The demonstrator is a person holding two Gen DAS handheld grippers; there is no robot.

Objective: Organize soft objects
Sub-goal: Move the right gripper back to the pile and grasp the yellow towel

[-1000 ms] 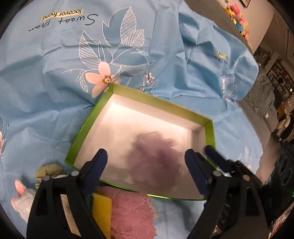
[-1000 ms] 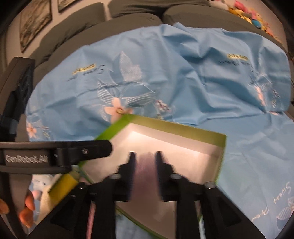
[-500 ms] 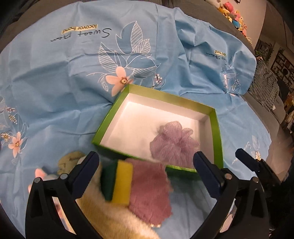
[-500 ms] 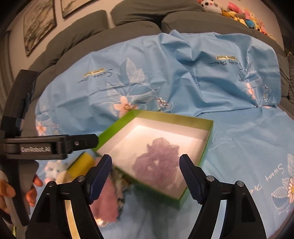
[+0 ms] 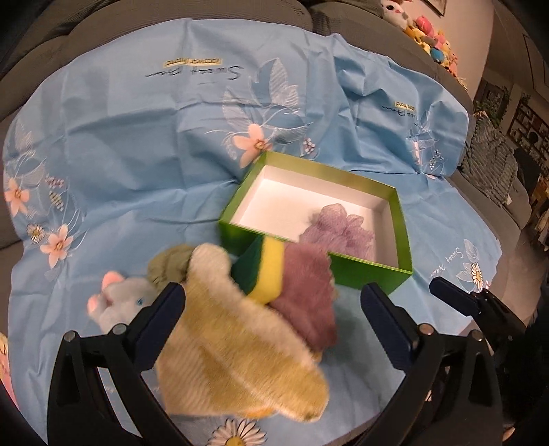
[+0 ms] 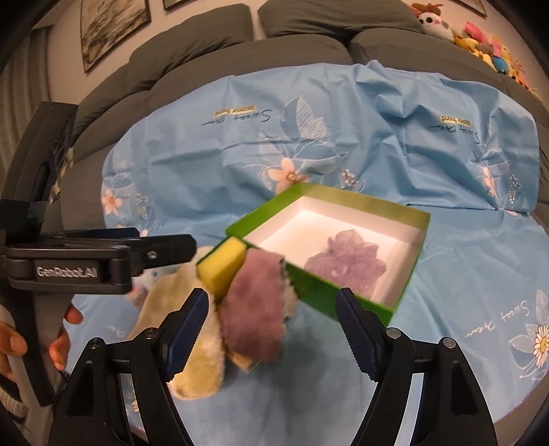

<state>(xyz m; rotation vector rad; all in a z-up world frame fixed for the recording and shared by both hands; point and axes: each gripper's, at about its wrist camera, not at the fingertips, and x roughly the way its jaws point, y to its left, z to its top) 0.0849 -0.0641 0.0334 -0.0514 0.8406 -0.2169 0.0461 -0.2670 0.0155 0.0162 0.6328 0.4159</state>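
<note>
Where blue cloth (image 5: 137,144) spreads: one green box (image 5: 370,271), one purple puff (image 5: 339,230) inside.

The green box (image 5: 370,271) sits open on the blue sheet, white inside, holding a purple mesh puff (image 5: 338,233). Against its near wall lie a yellow-green sponge (image 5: 269,271) – tilted on edge – a mauve cloth (image 5: 308,298), a cream fuzzy cloth (image 5: 240,356), a pale plush toy (image 5: 120,302) and an olive item (image 5: 170,267).

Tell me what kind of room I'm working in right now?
Most likely a home living room. A grey sofa with thick cushions lies under the blue floral sheet, framed pictures hang on the wall behind it, and plush toys line the top of the backrest.
</note>
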